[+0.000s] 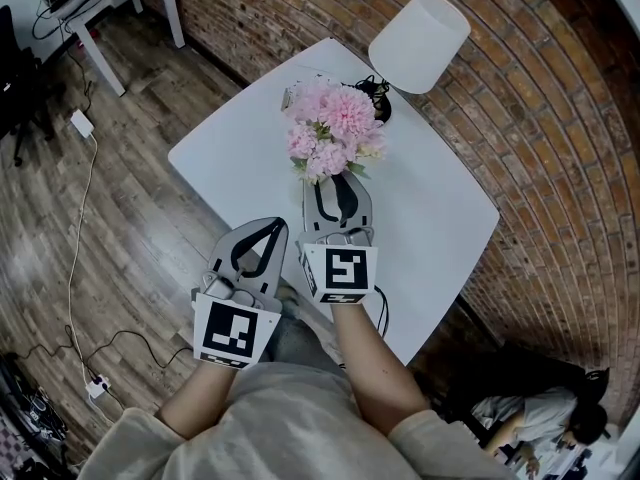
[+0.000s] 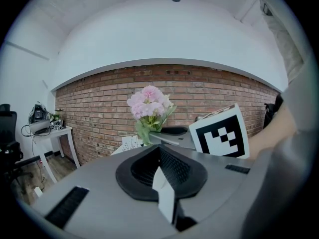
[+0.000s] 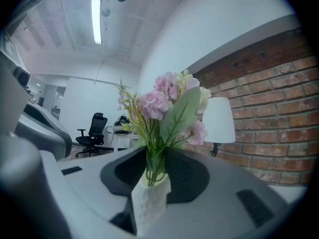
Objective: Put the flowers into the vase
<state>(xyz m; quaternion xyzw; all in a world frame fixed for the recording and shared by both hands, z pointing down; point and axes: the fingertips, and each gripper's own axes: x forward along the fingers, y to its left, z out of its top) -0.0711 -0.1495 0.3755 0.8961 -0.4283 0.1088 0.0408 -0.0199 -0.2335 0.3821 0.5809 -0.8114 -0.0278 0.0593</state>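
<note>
While I stood by, the flowers (image 1: pixel 333 128) were already in the vase (image 3: pixel 149 205), stems down through its mouth, pink heads bunched on top. Vase white, textured, upright on the white table (image 1: pixel 440 218), toward the far side, near the lamp (image 1: pixel 420 28) by the brick wall (image 1: pixel 540 118).

Right gripper (image 1: pixel 335 180) was held about level, with its tips at the base of the bouquet. Its own view put the vase dead centre at the jaw tips. Jaws were a little apart and the pads didn't look pressed on the vase or stems, though that spot was cramped and I wouldn't swear to it. I read it as released.

Left gripper (image 1: pixel 272 224) hung back at the near edge of the table, beside the right one and well apart from the flowers. Jaws together, nothing between them. Its view caught the bouquet and the right gripper's marker cube (image 2: pixel 219 137) off to the side.
</note>
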